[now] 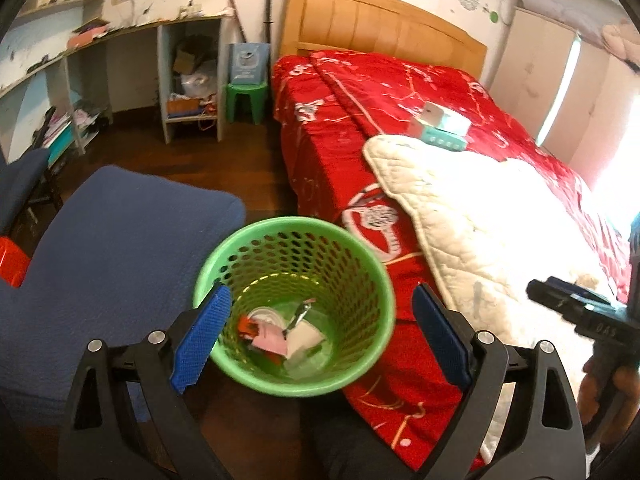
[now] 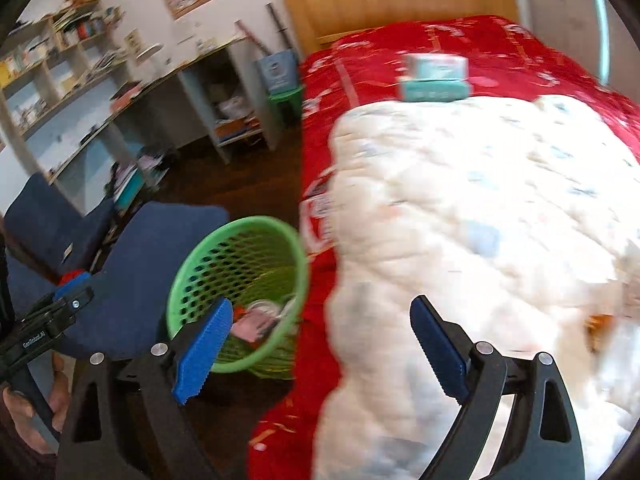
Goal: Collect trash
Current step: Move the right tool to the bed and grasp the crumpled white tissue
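Blue fabric fills the left of the room: a padded chair seat (image 1: 116,256) whose right edge sits just beside the green mesh bin (image 1: 294,300), with a strip of dark wooden floor (image 1: 240,160) running back between chair and bed towards the shelves (image 1: 188,84) under the long counter (image 1: 120,32) by the wall. That floor strip is the only open lane; it is narrow where the bin stands. The bin stands on the floor against the hanging edge of the red bedspread (image 1: 360,128), and the trash (image 1: 280,332) lies in its bottom: scraps of white, pink and orange paper and something crumpled, all well below the rim.

The left gripper (image 1: 320,328) hangs over the bin with its jaws spread wide, one blue pad over the near-left rim and the other out over the bedspread, nothing between them. From the right wrist view the bin (image 2: 236,292) is blurred and lies to the left; the right gripper (image 2: 322,348) is likewise spread wide and holds nothing, over the edge where the bedspread meets the white quilt (image 2: 480,220).

Further right, the quilt covers most of the near bed, its scalloped edge curving across the red. A teal box (image 1: 440,128) sits beyond it on the spread, well apart from both grippers. The wooden headboard (image 1: 380,28) closes the far end.
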Demonstrator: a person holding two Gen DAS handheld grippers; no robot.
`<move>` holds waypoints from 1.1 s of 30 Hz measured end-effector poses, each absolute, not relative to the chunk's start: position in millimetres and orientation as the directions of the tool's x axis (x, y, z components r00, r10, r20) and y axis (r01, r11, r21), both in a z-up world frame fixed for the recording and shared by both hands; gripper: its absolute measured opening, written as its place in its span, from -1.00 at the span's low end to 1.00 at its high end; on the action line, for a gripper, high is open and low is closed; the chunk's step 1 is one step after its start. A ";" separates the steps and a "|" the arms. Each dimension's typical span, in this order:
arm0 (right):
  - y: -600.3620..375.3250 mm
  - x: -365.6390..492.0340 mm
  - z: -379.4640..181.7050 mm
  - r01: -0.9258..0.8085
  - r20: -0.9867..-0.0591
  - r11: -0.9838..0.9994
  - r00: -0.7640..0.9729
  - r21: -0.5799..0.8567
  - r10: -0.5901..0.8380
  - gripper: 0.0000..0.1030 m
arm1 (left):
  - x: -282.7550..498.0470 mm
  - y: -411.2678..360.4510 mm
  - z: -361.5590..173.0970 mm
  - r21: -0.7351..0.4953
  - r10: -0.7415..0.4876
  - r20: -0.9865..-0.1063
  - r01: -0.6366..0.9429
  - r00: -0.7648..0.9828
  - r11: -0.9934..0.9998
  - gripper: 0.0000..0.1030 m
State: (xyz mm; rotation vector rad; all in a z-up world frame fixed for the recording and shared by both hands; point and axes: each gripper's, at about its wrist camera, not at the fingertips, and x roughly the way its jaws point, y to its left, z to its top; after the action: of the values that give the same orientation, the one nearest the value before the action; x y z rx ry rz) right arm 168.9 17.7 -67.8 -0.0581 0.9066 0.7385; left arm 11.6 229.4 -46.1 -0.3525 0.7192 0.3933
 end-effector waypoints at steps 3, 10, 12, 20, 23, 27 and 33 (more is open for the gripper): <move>-14.7 178.8 -60.9 -0.560 -0.726 0.793 0.438 0.241 0.530 0.70 | 19.6 215.5 -42.1 -0.174 0.206 -0.689 -0.434 0.695 0.884 0.75; -88.8 201.5 -49.0 -0.440 -0.719 0.878 0.547 0.189 0.429 0.70 | 41.6 181.2 -36.8 -0.168 0.143 -0.691 -0.350 0.709 0.922 0.75; -111.7 210.3 -47.9 -0.397 -0.721 0.901 0.573 0.174 0.391 0.70 | 47.7 170.3 -35.5 -0.165 0.124 -0.689 -0.321 0.714 0.933 0.75; -181.7 240.5 -60.1 -0.265 -0.743 0.954 0.609 0.139 0.278 0.70 | 71.9 136.9 -35.4 -0.157 0.062 -0.701 -0.238 0.711 0.958 0.75; -196.3 251.6 -69.7 -0.236 -0.757 0.963 0.603 0.131 0.251 0.70 | 81.3 125.0 -36.4 -0.147 0.051 -0.705 -0.216 0.707 0.965 0.75; -203.9 264.6 -79.7 -0.222 -0.771 0.964 0.586 0.144 0.250 0.65 | 92.4 110.3 -37.1 -0.127 0.041 -0.705 -0.183 0.708 0.975 0.75; -201.3 279.5 -92.1 -0.224 -0.782 0.964 0.570 0.146 0.251 0.56 | 107.7 91.0 -38.7 -0.096 0.029 -0.712 -0.138 0.702 0.986 0.75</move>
State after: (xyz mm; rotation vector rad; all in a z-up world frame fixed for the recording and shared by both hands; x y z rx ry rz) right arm 279.5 -201.3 -92.1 0.0323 0.9231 0.2786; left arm 107.7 91.0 -38.7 -0.1466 0.7881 0.0931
